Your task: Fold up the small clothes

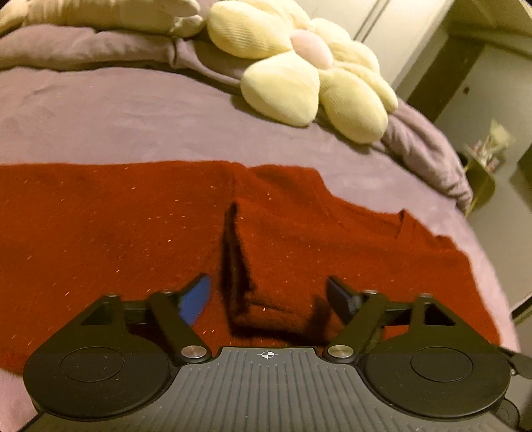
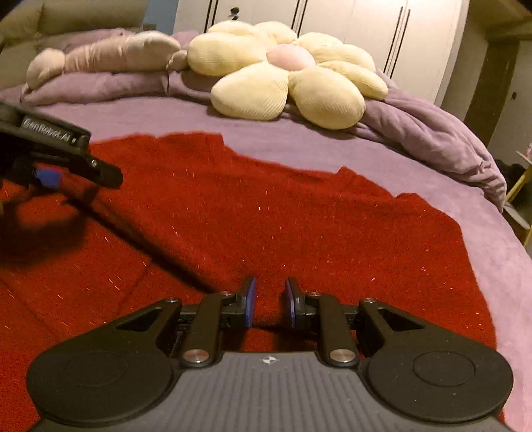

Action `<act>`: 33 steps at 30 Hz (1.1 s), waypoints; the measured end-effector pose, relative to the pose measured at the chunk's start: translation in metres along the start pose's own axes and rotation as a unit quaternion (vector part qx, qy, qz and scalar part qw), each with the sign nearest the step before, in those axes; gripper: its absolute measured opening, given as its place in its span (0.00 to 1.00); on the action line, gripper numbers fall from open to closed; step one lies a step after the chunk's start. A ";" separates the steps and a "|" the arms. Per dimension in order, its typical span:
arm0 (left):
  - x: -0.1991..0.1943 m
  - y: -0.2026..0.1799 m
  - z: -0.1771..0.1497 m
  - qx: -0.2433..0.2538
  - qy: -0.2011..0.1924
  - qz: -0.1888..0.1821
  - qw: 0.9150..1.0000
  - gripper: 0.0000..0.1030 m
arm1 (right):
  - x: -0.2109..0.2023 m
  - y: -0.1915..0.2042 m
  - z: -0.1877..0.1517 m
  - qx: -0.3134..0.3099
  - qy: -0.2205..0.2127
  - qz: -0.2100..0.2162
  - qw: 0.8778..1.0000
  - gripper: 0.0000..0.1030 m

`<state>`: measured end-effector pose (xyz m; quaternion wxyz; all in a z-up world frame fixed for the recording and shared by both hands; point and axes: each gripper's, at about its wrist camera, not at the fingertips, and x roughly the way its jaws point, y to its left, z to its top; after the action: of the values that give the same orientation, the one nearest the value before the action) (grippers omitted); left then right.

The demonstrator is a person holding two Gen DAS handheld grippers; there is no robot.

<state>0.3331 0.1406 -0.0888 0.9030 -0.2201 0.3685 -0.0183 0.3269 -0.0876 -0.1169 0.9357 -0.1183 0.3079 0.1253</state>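
Note:
A red knit garment point(image 1: 116, 226) with glittery threads lies spread on the purple bed cover point(image 1: 133, 116). In the left wrist view my left gripper point(image 1: 269, 295) is open, just above the garment, with a raised fold of the fabric point(image 1: 266, 266) standing between its blue-padded fingers. In the right wrist view the garment point(image 2: 266, 216) fills the middle, and my right gripper point(image 2: 270, 300) hovers low over its near edge, jaws partly open with a narrow gap and nothing between them. The left gripper point(image 2: 50, 176) shows at the left of that view above the garment.
A large cream flower-shaped pillow point(image 2: 282, 76) and a bunched purple duvet point(image 2: 432, 133) lie at the far side of the bed. White wardrobe doors point(image 2: 332, 20) stand behind. The bed's right edge point(image 1: 482, 239) drops to the floor near a small yellow stand point(image 1: 478, 179).

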 end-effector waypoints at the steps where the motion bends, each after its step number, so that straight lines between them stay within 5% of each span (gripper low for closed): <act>1: -0.004 0.003 -0.001 -0.002 -0.005 -0.002 1.000 0.84 | -0.003 -0.003 0.002 0.010 -0.006 0.008 1.000 0.18; 5: -0.013 0.015 -0.003 -0.005 -0.009 -0.010 1.000 0.84 | 0.001 0.006 -0.009 -0.007 0.001 0.005 1.000 0.18; 7: -0.024 0.024 -0.002 -0.016 -0.017 0.017 1.000 0.97 | 0.002 0.008 -0.005 -0.019 0.006 0.003 1.000 0.18; 11: -0.065 0.078 -0.006 -0.098 -0.042 0.047 0.993 0.97 | -0.017 -0.003 0.001 0.022 0.013 0.020 0.999 0.28; 13: -0.093 0.114 -0.016 -0.149 -0.070 0.063 0.984 0.97 | -0.040 -0.008 -0.006 0.052 0.002 0.035 0.998 0.41; 19: -0.151 0.215 -0.039 -0.273 -0.140 0.152 0.939 0.94 | -0.088 0.000 -0.033 0.094 -0.011 0.055 0.994 0.42; 26: -0.161 0.302 -0.036 -0.424 -0.223 0.107 0.871 0.54 | -0.105 0.005 -0.035 0.113 -0.009 0.044 0.993 0.42; 28: -0.158 0.316 -0.033 -0.452 -0.222 0.105 0.857 0.27 | -0.105 0.004 -0.033 0.121 -0.005 0.040 0.992 0.42; 31: -0.157 0.325 -0.027 -0.473 -0.209 0.105 0.849 0.11 | -0.104 0.002 -0.034 0.128 -0.001 0.033 0.991 0.42; 33: -0.164 0.314 -0.017 -0.436 -0.216 0.100 0.868 0.11 | -0.104 0.001 -0.035 0.131 0.000 0.031 0.991 0.42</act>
<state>0.1617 0.4495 -0.1205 0.7689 -0.5523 0.1549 0.2823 0.2265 -0.1141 -0.0819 0.9388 0.0148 0.3252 0.1125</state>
